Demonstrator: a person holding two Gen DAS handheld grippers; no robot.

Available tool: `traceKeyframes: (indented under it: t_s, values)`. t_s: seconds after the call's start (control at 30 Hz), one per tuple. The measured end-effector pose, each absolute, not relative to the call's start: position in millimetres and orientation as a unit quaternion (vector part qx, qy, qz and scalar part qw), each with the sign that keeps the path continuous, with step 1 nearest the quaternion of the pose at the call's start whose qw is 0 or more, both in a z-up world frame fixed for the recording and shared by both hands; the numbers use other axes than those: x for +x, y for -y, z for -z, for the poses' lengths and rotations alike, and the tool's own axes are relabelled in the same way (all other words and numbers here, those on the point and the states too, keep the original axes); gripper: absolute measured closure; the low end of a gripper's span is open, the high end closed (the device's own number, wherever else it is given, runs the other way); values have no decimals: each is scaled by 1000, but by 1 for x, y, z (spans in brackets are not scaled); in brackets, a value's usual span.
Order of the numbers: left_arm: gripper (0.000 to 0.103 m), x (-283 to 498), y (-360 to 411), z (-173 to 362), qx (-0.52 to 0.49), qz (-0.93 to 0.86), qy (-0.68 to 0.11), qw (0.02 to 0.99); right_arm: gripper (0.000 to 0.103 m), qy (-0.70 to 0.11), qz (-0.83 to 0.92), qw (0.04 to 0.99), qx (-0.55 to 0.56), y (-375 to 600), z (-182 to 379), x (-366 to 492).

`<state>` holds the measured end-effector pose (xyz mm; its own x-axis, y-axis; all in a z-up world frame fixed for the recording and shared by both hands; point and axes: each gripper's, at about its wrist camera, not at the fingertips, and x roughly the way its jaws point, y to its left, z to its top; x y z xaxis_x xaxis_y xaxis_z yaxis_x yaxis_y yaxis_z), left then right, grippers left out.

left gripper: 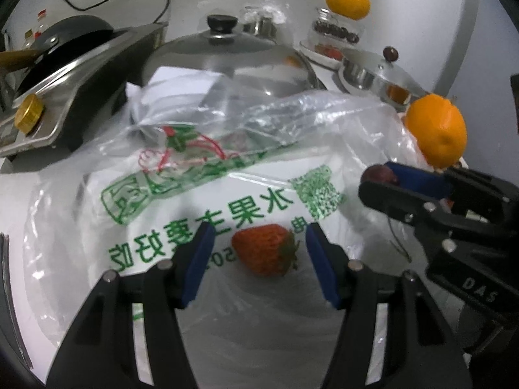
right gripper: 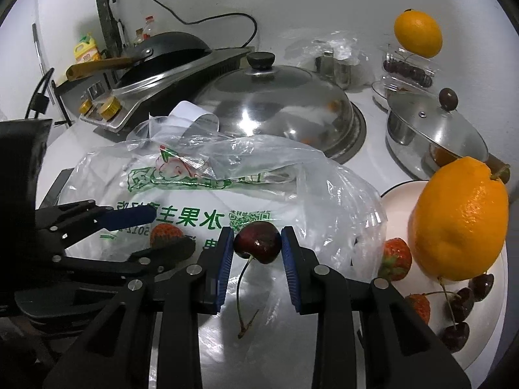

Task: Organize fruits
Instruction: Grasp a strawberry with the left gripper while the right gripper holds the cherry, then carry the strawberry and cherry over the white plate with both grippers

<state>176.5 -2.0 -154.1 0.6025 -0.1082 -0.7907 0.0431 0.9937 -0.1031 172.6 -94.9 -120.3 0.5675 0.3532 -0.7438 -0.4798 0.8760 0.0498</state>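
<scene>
A red strawberry (left gripper: 263, 253) lies on a clear plastic bag (left gripper: 201, 168) with green print. My left gripper (left gripper: 258, 243) is open, its blue pads on either side of the strawberry without touching it. My right gripper (right gripper: 257, 243) is shut on a dark cherry (right gripper: 258, 241) whose stem hangs down; it also shows in the left wrist view (left gripper: 381, 175). To its right a white plate (right gripper: 399, 201) holds an orange (right gripper: 459, 217), two strawberries (right gripper: 394, 257) and several cherries (right gripper: 460, 304). The strawberry by the left gripper (right gripper: 139, 236) shows in the right wrist view (right gripper: 165, 233).
A large steel lid (right gripper: 275, 103) lies behind the bag. A small lidded steel pot (right gripper: 434, 133) stands at the right, with a cherry on its knob. A second orange (right gripper: 417, 34) sits on a cherry box at the back. A stove with a black wok (right gripper: 162, 52) is at the left.
</scene>
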Motion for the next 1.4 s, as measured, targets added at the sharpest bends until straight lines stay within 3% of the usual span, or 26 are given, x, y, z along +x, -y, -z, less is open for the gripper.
traceKeyframes:
  t_s: [0.1,0.2,0.37,1.4]
  values:
    - [44,176,4,156,-32,46,-444,894,71,-399,-236,883,-79,96,119,171]
    - [55,173,7,156,-25,50,-444,894,71,-396,-235,884,-79,97,116,169]
    - [61,168,5,154,-22,48,-439,897,71,-391,-234,886,-78,97,111,164]
    - [61,128,23,101,-31,81,-385,919,71,-353,-212,908,-72,133,74,118]
